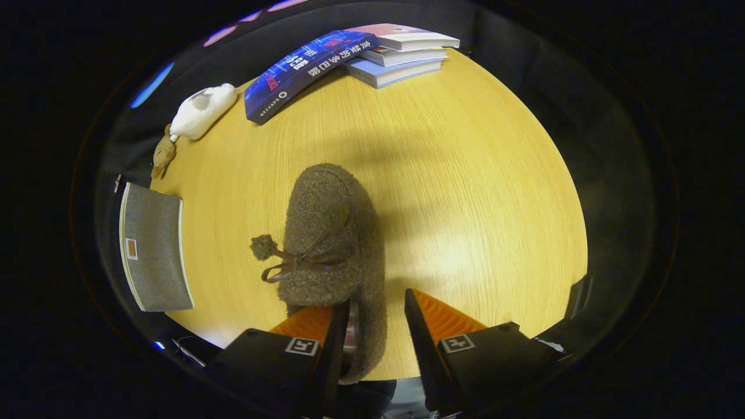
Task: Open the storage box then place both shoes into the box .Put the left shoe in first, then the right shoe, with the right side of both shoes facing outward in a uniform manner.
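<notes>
Between the parted fingers of the tool (377, 314) — shoe (332, 233) heel, toe beyond.

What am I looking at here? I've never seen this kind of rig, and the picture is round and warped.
A person carries a handheld two-finger gripper; a fisheye camera on it looks forward along the fingers, hence the warping. On the wooden table lies a fuzzy brown shoe with a bow, its heel end between the open fingers, one wall of the heel in the gap; a firm grip can't be confirmed. Beyond it are a stack of books with a blue book leaning on it, a white plush toy and a grey notebook.
</notes>
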Demonstrator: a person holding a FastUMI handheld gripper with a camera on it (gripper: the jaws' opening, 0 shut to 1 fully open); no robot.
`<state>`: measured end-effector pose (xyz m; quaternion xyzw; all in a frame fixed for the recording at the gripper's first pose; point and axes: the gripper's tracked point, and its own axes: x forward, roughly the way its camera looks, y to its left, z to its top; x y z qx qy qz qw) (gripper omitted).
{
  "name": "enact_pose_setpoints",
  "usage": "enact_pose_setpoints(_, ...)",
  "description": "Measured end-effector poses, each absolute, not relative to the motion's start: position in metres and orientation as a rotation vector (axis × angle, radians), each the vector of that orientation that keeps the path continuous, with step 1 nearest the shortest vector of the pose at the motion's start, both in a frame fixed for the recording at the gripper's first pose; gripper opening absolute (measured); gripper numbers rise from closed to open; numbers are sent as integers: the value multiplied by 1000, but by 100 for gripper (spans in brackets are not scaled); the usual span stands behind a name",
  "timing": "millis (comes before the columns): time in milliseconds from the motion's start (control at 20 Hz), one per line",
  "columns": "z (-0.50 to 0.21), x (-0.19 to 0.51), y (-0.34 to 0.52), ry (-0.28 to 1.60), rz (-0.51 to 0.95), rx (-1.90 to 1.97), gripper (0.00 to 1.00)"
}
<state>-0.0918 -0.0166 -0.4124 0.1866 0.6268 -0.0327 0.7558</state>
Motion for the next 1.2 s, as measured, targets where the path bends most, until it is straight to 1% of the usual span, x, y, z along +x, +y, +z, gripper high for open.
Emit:
enact_pose_setpoints(50,-415,-93,-15,1380,-68,403,47)
enact_pose_setpoints(200,-418,-91,-11,1367,-52,401,22)
enact_pose_setpoints(250,-417,-90,-13,1348,-42,382,18)
enact_pose_setpoints(300,-417,-90,-12,1333,-22,367,9)
enact_pose_setpoints(350,-417,-90,-13,1318,-9,365,6)
enact_pose_setpoints(600,-400,-89,-3,1267,10,499,5)
enact_pose_setpoints(800,-369,-80,2,1197,26,590,5)
enact_pose_setpoints(1000,-321,-61,13,1109,55,646,5)
enact_pose_setpoints(1200,-255,-31,52,1011,146,658,5)
